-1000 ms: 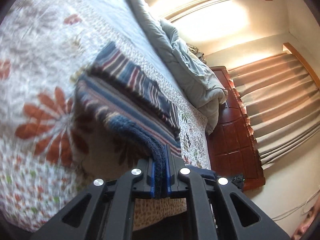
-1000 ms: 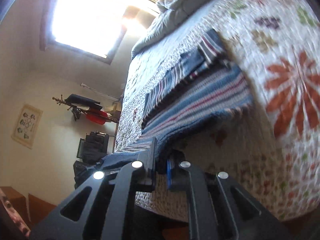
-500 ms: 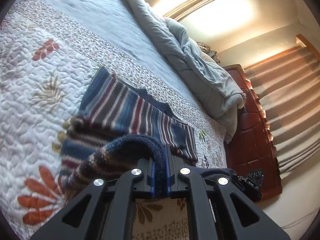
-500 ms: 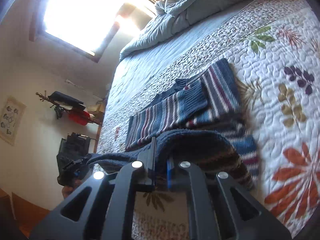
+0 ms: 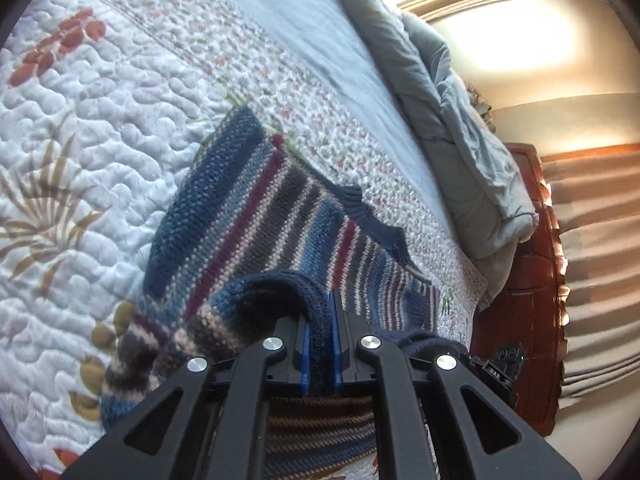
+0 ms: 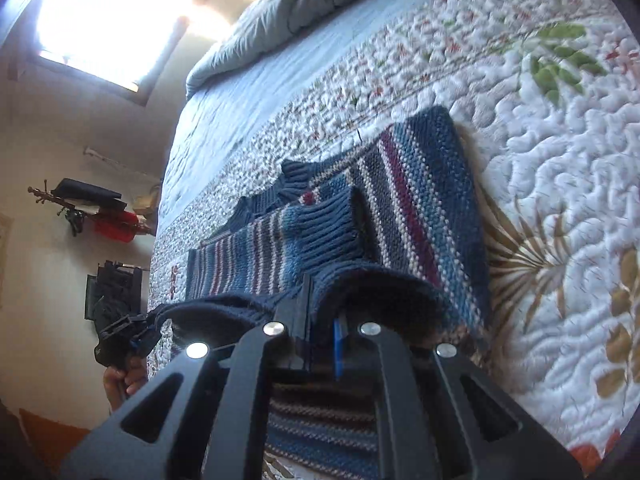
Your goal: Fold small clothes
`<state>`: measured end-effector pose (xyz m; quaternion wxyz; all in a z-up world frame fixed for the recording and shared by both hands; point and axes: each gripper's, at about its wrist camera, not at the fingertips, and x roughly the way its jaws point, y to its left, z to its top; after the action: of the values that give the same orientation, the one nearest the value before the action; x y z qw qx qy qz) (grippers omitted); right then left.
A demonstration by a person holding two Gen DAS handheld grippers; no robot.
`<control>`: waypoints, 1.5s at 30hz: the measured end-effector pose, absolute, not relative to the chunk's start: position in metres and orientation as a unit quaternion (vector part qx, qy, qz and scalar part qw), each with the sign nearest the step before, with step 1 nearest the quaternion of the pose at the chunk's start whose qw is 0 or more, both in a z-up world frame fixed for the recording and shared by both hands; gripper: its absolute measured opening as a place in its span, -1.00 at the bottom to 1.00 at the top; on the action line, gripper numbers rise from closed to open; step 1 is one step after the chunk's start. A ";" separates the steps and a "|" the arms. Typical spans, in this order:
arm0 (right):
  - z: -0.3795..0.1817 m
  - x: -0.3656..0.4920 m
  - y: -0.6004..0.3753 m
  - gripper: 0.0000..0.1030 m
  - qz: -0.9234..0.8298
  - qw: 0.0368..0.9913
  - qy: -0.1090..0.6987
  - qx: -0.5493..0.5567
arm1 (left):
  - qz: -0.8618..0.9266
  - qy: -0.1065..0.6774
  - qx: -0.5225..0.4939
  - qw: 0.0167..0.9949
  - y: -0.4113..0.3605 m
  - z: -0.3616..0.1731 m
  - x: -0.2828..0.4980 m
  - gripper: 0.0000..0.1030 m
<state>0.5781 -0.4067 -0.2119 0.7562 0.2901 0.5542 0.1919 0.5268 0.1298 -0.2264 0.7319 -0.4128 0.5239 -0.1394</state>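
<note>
A small striped knit sweater (image 5: 256,224) in blue, maroon and cream lies on a floral quilted bedspread (image 5: 80,128). Its sleeves are folded in across the body. My left gripper (image 5: 319,344) is shut on the dark blue ribbed hem and holds it lifted over the body. My right gripper (image 6: 320,336) is shut on the same hem at the other corner, above the sweater (image 6: 416,208). The hem arches between the two grippers. The left gripper shows at the left of the right wrist view (image 6: 124,332), held by a hand.
A rumpled grey duvet (image 5: 452,112) lies across the far end of the bed, also in the right wrist view (image 6: 280,8). A red-brown wooden headboard (image 5: 524,264) and curtains stand beside the bed. A bright window (image 6: 108,20) and wall rack (image 6: 84,208) are to the left.
Both grippers have carried the hem up from the bed's edge and forward over the sweater's body. The lower half now arches over the folded sleeves.
</note>
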 end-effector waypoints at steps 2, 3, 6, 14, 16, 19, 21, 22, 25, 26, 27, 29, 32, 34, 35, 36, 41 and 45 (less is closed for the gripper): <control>-0.222 0.585 -0.408 -0.78 0.187 0.753 0.561 0.290 | -0.133 0.530 -0.420 0.725 0.133 -0.238 0.535 -0.73; -0.225 0.588 -0.409 -0.69 0.190 0.747 0.565 0.294 | -0.137 0.532 -0.426 0.719 0.134 -0.243 0.538 -0.62; -0.219 0.588 -0.416 0.27 0.214 0.741 0.555 0.310 | -0.152 0.528 -0.443 0.708 0.138 -0.245 0.538 0.07; -0.214 0.602 -0.417 0.03 0.236 0.754 0.567 0.231 | -0.201 0.513 -0.276 0.788 0.111 -0.201 0.542 0.28; -0.219 0.608 -0.410 0.03 0.233 0.754 0.575 0.215 | -0.203 0.521 -0.228 0.797 0.101 -0.201 0.550 0.28; -0.233 0.618 -0.399 0.03 0.229 0.748 0.593 0.191 | -0.188 0.544 -0.156 0.803 0.089 -0.210 0.565 0.28; -0.239 0.622 -0.397 0.00 0.223 0.747 0.600 0.180 | -0.177 0.565 -0.131 0.795 0.085 -0.222 0.575 0.28; -0.241 0.623 -0.396 0.00 0.222 0.747 0.602 0.177 | -0.176 0.575 -0.129 0.788 0.084 -0.228 0.580 0.28; -0.242 0.623 -0.392 0.01 0.232 0.745 0.602 0.171 | -0.183 0.588 -0.138 0.776 0.083 -0.237 0.587 0.28; -0.241 0.623 -0.391 -0.01 0.234 0.744 0.602 0.169 | -0.184 0.594 -0.141 0.770 0.082 -0.241 0.589 0.20; -0.240 0.622 -0.390 -0.11 0.235 0.745 0.602 0.164 | -0.188 0.595 -0.142 0.768 0.082 -0.242 0.589 -0.08; -0.237 0.619 -0.391 -0.34 0.233 0.751 0.597 0.158 | -0.195 0.592 -0.137 0.770 0.079 -0.243 0.585 -0.53; -0.232 0.616 -0.396 -0.64 0.237 0.758 0.586 0.163 | -0.203 0.579 -0.135 0.778 0.079 -0.242 0.583 -0.78; -0.231 0.613 -0.401 -0.78 0.238 0.761 0.579 0.167 | -0.201 0.571 -0.137 0.784 0.081 -0.241 0.580 -0.80; -0.230 0.612 -0.403 -0.79 0.237 0.763 0.577 0.167 | -0.198 0.566 -0.136 0.789 0.082 -0.238 0.578 -0.81; -0.229 0.611 -0.403 -0.80 0.237 0.765 0.575 0.166 | -0.196 0.559 -0.137 0.794 0.082 -0.235 0.576 -0.82; -0.209 0.606 -0.404 -0.82 0.235 0.782 0.554 0.160 | -0.193 0.514 -0.154 0.822 0.091 -0.211 0.565 -0.84; -0.186 0.610 -0.405 -0.82 0.225 0.802 0.531 0.158 | -0.195 0.478 -0.162 0.841 0.099 -0.181 0.572 -0.84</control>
<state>0.6097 -0.4049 -0.1863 0.8016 0.1575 0.5310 0.2252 0.5723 0.0992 -0.1805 0.8412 -0.1624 0.4776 -0.1947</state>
